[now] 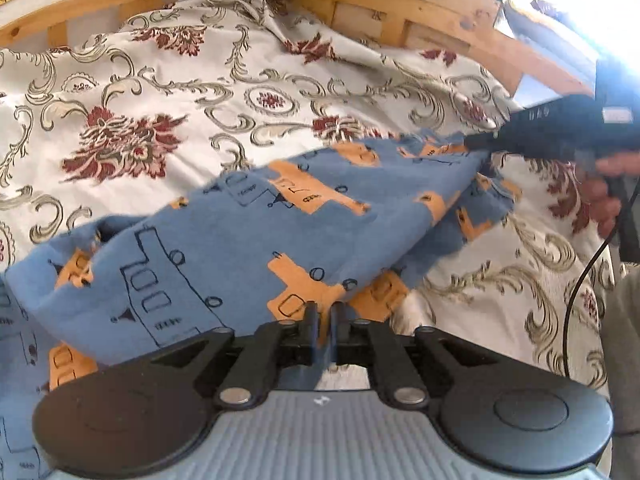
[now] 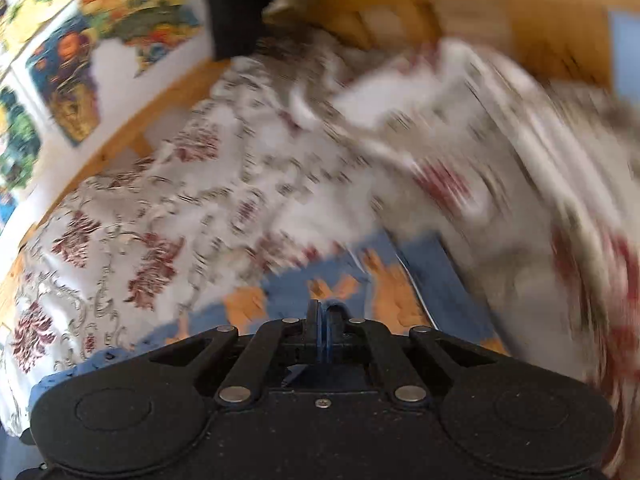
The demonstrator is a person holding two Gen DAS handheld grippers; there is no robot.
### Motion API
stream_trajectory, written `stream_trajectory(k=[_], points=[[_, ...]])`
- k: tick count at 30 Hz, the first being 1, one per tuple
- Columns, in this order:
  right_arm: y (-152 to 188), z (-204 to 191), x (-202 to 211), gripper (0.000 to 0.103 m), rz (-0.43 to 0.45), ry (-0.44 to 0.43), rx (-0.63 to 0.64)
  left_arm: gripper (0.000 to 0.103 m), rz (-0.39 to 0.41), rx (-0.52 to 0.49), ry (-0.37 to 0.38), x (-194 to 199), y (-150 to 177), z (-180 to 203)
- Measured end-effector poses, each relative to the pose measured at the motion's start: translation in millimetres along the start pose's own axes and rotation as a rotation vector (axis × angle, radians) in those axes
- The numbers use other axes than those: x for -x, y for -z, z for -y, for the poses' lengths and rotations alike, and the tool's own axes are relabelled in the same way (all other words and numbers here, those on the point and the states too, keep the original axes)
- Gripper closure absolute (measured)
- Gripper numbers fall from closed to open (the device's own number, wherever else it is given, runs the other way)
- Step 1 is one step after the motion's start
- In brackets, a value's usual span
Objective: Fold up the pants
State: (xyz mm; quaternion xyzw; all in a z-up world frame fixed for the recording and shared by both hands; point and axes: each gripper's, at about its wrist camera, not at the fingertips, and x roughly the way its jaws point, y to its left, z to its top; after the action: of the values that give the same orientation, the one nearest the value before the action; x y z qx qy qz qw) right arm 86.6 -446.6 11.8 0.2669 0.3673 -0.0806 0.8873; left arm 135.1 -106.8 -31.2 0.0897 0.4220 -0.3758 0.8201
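Note:
Blue pants [image 1: 248, 236] printed with orange shapes and dark outlines stretch across the floral bedspread [image 1: 160, 92]. My left gripper [image 1: 325, 309] is shut on the near edge of the cloth, which runs between its fingers. In the left wrist view my right gripper [image 1: 478, 147] comes in from the right, held by a hand [image 1: 608, 196], and pinches the far end of the pants, lifting it. The right wrist view is blurred by motion; there the right gripper [image 2: 324, 312] is shut on blue fabric [image 2: 400, 280].
A wooden bed frame [image 1: 400, 4] curves along the back of the bed. A black cable [image 1: 576, 300] hangs at the right. Colourful pictures on a white wall [image 2: 60, 60] show at the left of the right wrist view. A dark item [image 2: 236, 4] sits at the bed's top.

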Motion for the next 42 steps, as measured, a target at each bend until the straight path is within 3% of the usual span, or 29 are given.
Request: stream_trajectory(k=[3, 5, 7, 10, 12, 14, 20, 28, 36, 40, 42], points=[[12, 13, -1, 0.102, 0.026, -0.033, -0.068, 0.081, -0.001, -0.055, -0.037, 3, 10, 8], [13, 13, -1, 0.102, 0.038, -0.052, -0.078, 0.064, -0.006, -0.121, -0.074, 3, 16, 18], [13, 10, 0, 0.102, 0.058, -0.067, -0.046, 0.059, -0.009, -0.182, -0.107, 2, 21, 26], [14, 8, -2, 0.102, 0.068, -0.088, -0.047, 0.059, -0.018, -0.272, -0.174, -3, 25, 40], [14, 11, -2, 0.101, 0.065, -0.097, -0.062, 0.059, -0.031, -0.308, -0.205, -7, 26, 45], [15, 15, -1, 0.094, 0.059, -0.099, -0.073, 0.078, -0.037, -0.320, -0.223, -9, 26, 45], [15, 31, -5, 0.081, 0.026, -0.107, -0.163, 0.090, -0.034, -0.301, -0.221, -6, 25, 40], [20, 48, -10, 0.066, -0.016, -0.140, -0.313, 0.092, -0.034, -0.288, -0.217, -3, 29, 39], [26, 45, 1, 0.052, -0.031, -0.102, -0.341, 0.092, -0.022, -0.267, -0.206, -3, 29, 35], [32, 39, 8, 0.033, -0.021, -0.061, -0.319, 0.093, -0.016, -0.257, -0.201, -1, 31, 33], [33, 42, 10, 0.033, -0.009, -0.062, -0.337, 0.094, -0.008, -0.252, -0.199, 1, 31, 32]])
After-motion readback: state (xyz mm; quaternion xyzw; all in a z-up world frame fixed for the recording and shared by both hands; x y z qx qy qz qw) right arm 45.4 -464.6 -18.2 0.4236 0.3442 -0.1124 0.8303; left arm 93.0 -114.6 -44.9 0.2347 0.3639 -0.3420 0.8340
